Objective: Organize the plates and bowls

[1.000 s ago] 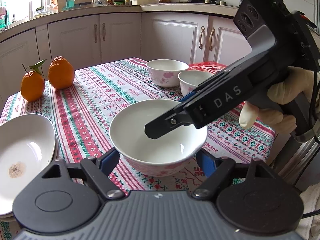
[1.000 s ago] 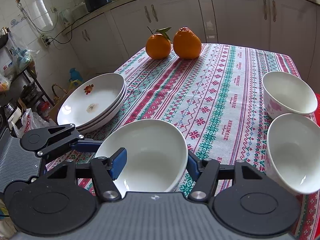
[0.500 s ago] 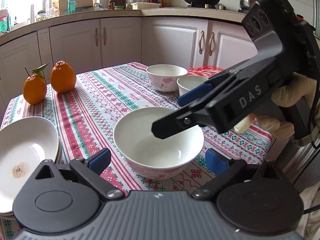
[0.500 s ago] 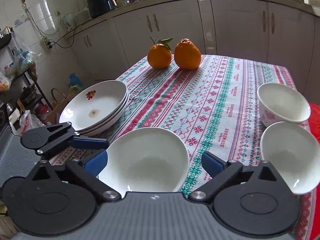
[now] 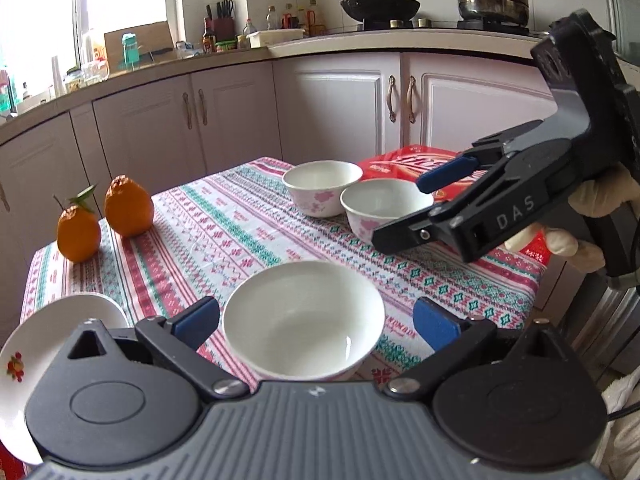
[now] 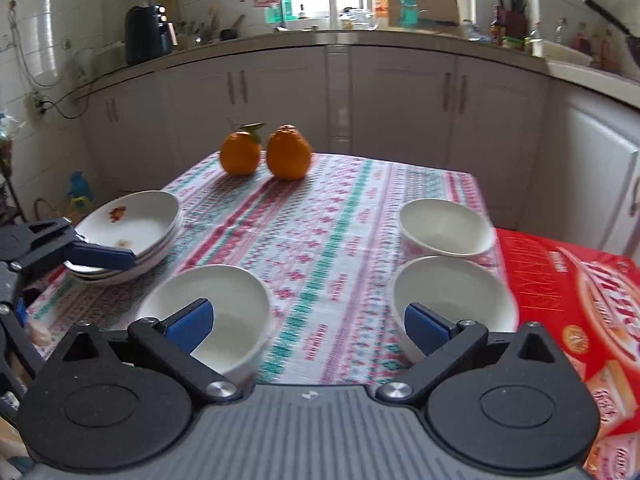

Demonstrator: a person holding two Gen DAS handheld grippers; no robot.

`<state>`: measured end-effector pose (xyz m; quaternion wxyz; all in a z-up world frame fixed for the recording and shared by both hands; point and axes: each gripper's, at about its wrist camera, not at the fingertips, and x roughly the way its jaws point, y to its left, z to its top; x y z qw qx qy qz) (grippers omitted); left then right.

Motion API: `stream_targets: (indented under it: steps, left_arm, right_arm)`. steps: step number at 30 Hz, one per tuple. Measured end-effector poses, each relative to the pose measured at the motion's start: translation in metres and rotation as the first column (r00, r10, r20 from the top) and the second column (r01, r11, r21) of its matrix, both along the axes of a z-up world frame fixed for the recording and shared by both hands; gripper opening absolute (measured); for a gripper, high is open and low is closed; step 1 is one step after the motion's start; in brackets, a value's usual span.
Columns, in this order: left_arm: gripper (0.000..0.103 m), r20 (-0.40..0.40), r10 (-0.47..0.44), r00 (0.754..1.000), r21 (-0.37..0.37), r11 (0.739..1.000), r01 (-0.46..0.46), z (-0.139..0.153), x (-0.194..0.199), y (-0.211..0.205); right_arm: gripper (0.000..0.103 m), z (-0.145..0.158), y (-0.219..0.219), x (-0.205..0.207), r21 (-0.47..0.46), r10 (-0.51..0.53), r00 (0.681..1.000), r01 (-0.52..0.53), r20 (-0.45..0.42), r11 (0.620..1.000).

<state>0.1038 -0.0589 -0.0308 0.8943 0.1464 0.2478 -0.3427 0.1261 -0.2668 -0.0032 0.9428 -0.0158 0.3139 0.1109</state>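
Observation:
A white bowl [image 5: 302,320] stands upright on the patterned tablecloth [image 5: 224,232] near its front edge. My left gripper [image 5: 316,320] is open, its blue pads wide on either side of this bowl and clear of it. My right gripper [image 5: 416,206] is also open and empty. It hovers to the right, above the nearer of two flowered bowls [image 5: 384,208], [image 5: 322,186]. In the right wrist view the gripper [image 6: 308,326] faces bare cloth between the single bowl [image 6: 212,308] and the pair [image 6: 452,296], [image 6: 446,232]. A stack of plates [image 6: 132,228] lies at the left.
Two oranges [image 6: 266,152] sit at the table's far edge. A red printed box [image 6: 580,300] lies right of the two bowls. A gloved hand [image 5: 592,216] holds the right gripper. Kitchen cabinets [image 5: 340,108] ring the table.
Both grippers opened wide and let go of the near bowl, which stays on the cloth. The right gripper swung away to the right, over the two bowls. The left gripper drew back and rose slightly.

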Motion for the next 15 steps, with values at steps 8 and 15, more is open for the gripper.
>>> stream_targets:
  steps: [8,15]
  left_arm:
    - [0.102,0.015,-0.045,0.999,-0.011,0.999,0.045,0.004,0.002,-0.032]
    - [0.102,0.003,-0.069,0.998,-0.022,0.997,0.069,-0.002,0.008,-0.058]
  right_arm:
    - [0.103,-0.001,-0.026,-0.010,-0.096,-0.081,0.997,0.082,0.018,0.992]
    - [0.103,0.004,-0.050,-0.015,-0.066,-0.121,0.992,0.123,0.030,0.990]
